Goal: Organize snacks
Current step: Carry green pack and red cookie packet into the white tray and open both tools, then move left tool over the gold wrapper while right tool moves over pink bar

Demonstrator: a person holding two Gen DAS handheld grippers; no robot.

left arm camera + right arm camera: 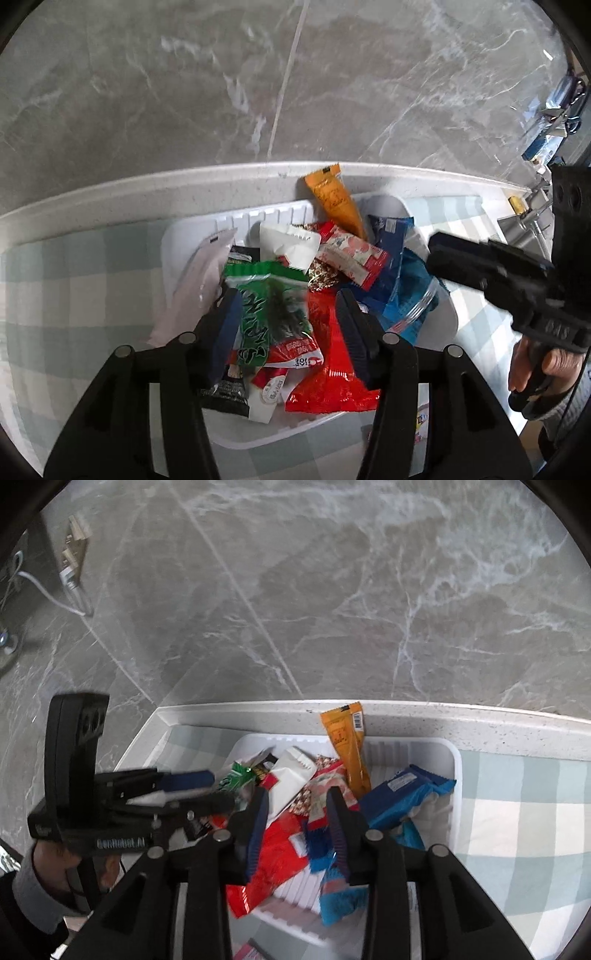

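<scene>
We are holding two grippers over one white tray (173, 236) heaped with snack packets. Our left gripper (286, 325) is tilting steeply down with its jaws partly apart; one green packet (273, 310) is lying between them, and we cannot tell whether the pads are pressing it. Just right of it one red packet (328, 380) is spreading under the right finger. Our right gripper (297, 829) is also tilting steeply down, jaws narrowly apart, gripping nothing, hovering above that red packet (273, 845) and a blue wrapper (319, 849). Beyond the fingers we are seeing one white pouch (291, 779), one red-and-white packet (354, 258), and one orange stick packet (349, 746) leaning on the tray's far wall. To the right two blue packets (406, 794) are lying. A hand (532, 369) is clasping the right gripper's handle. The tray is sitting on a checked cloth (517, 812) on a white table (147, 188).
</scene>
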